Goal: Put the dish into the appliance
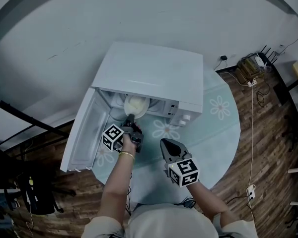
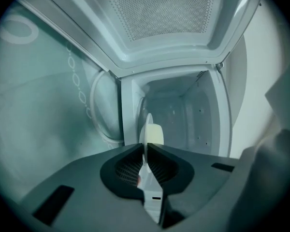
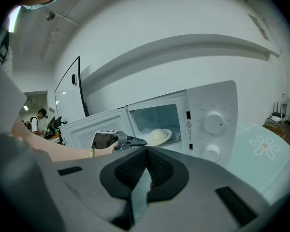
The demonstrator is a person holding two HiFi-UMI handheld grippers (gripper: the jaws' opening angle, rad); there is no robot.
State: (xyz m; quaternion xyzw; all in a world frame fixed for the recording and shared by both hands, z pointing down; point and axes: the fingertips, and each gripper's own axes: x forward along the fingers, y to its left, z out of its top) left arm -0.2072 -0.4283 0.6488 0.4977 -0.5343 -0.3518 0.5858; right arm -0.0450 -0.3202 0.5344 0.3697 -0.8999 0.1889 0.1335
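Note:
A white microwave (image 1: 154, 73) stands on a pale green round table, its door (image 1: 82, 133) swung open to the left. A cream dish (image 1: 137, 103) sits tilted in the mouth of the cavity, upside down in the right gripper view. My left gripper (image 1: 130, 118) is shut on the dish's near rim. In the left gripper view the dish (image 2: 153, 133) shows edge-on between the pads (image 2: 146, 146), with the cavity (image 2: 183, 115) behind it. My right gripper (image 1: 171, 148) hangs over the table in front of the microwave, shut with nothing in it. In the right gripper view I see the dish (image 3: 158, 136) and left gripper (image 3: 130, 141).
The table (image 1: 223, 128) has flower prints. Two dials (image 3: 213, 122) sit on the microwave's right panel. Cables and a power strip (image 1: 251, 192) lie on the wooden floor at the right. A person (image 3: 38, 120) stands far off in the right gripper view.

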